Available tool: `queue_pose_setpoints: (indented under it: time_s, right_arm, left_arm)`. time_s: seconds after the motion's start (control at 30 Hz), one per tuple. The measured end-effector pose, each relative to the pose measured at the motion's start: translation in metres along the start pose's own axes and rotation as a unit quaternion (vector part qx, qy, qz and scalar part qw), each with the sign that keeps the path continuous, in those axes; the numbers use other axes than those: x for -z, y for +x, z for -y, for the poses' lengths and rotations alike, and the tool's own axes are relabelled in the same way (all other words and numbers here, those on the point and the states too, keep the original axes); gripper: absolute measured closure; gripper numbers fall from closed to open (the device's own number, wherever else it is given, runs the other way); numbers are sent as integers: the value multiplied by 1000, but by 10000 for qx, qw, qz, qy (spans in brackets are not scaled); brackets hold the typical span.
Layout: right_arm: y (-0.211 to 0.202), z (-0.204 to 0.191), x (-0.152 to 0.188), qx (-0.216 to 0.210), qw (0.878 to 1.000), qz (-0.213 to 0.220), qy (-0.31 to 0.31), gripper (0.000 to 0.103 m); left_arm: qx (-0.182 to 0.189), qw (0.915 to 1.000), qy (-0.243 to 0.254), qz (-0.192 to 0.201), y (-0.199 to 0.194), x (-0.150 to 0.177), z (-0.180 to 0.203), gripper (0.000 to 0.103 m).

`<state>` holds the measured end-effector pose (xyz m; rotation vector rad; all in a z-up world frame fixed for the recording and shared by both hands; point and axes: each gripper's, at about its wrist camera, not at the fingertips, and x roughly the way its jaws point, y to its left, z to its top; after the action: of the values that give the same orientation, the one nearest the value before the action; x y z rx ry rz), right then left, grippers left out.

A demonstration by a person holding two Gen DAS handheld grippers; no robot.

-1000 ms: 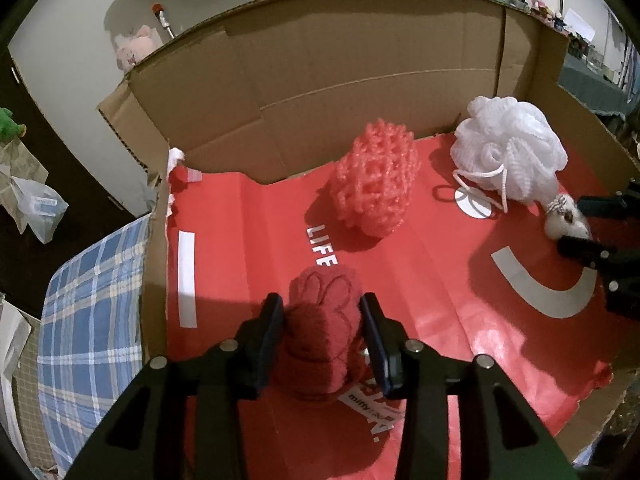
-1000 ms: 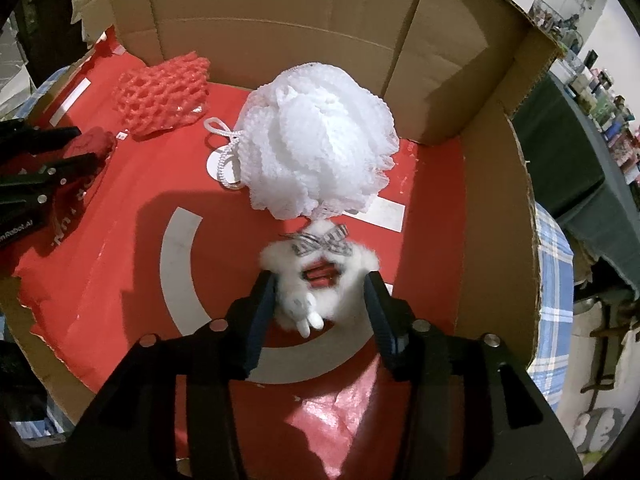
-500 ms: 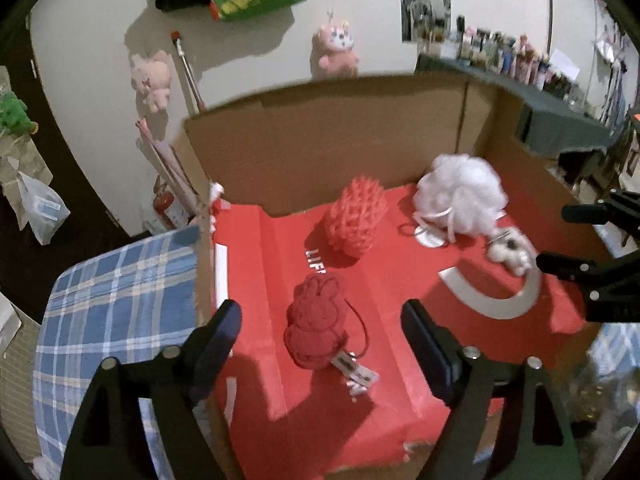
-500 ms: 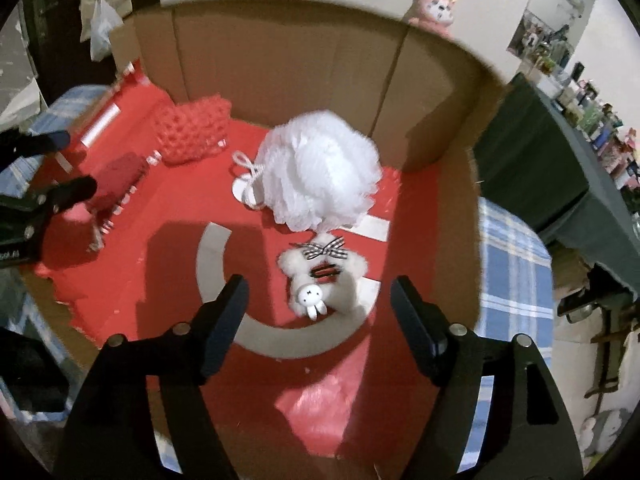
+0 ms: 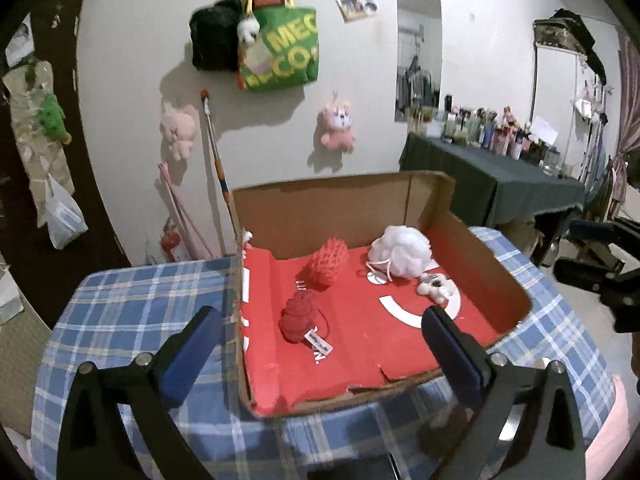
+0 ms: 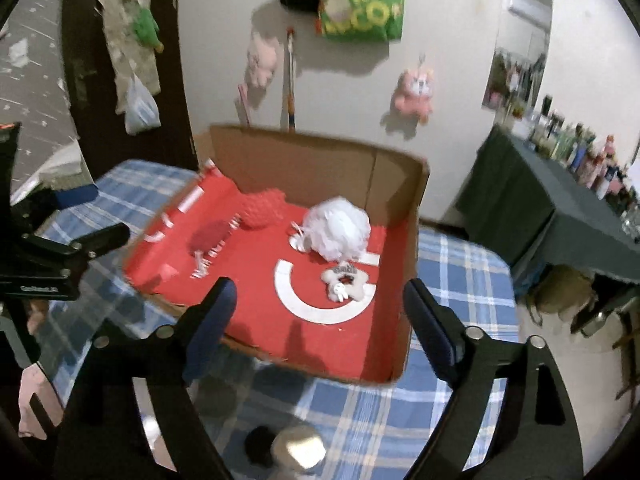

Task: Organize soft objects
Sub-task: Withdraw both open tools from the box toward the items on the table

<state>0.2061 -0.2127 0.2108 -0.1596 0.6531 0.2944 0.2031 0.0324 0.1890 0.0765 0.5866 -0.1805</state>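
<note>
A cardboard box (image 5: 516, 292) (image 6: 414, 216) with a red lining stands on a table under a blue plaid cloth (image 5: 132, 304) (image 6: 460, 268). Inside lie a dark red plush bunny (image 5: 298, 316) (image 6: 210, 234), a red mesh sponge (image 5: 328, 266) (image 6: 264, 208), a white bath pouf (image 5: 400, 256) (image 6: 338, 230) and a small white plush with a bow (image 5: 434, 286) (image 6: 344, 280). My left gripper (image 5: 320, 334) hangs above the box's near left edge, jaws opening, nothing between them. My right gripper (image 6: 318, 306) is raised over the box's near right side, jaws opening and empty.
Behind the box is a white wall with a green tote bag (image 5: 282, 48), pink plush toys (image 5: 338, 128) and sticks (image 5: 218, 168) leaning on it. A dark-clothed side table (image 5: 500, 172) crowded with bottles stands at the right. A plastic bag (image 5: 62, 212) hangs at the left.
Both grippers have let go of their toys, spread wide and pulled back and up out of the box. The red bunny and the white plush now lie on the red lining.
</note>
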Motion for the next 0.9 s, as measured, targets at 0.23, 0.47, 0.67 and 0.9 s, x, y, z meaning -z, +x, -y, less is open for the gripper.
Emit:
queue_pose_setpoints:
  time_s: [0.23,0.47,0.67,0.9]
  right_arm:
    - [-67,-21,36,50,9981,612,95,16]
    - [-99,-43,91,228,9955,921,80,15]
    - [-101,-54,133,298,9945,993,167,15]
    - [-76,-62,178,450,9949,869,236,14]
  left_arm:
    - [-53,9990,-20,435,-59,29,11,0]
    - [9,9975,-119,691,-104,74,20,0]
    - [-48,9965,-236,805,-119,114,28,0]
    - [-18,9975,-505,485,-98,157,31,0]
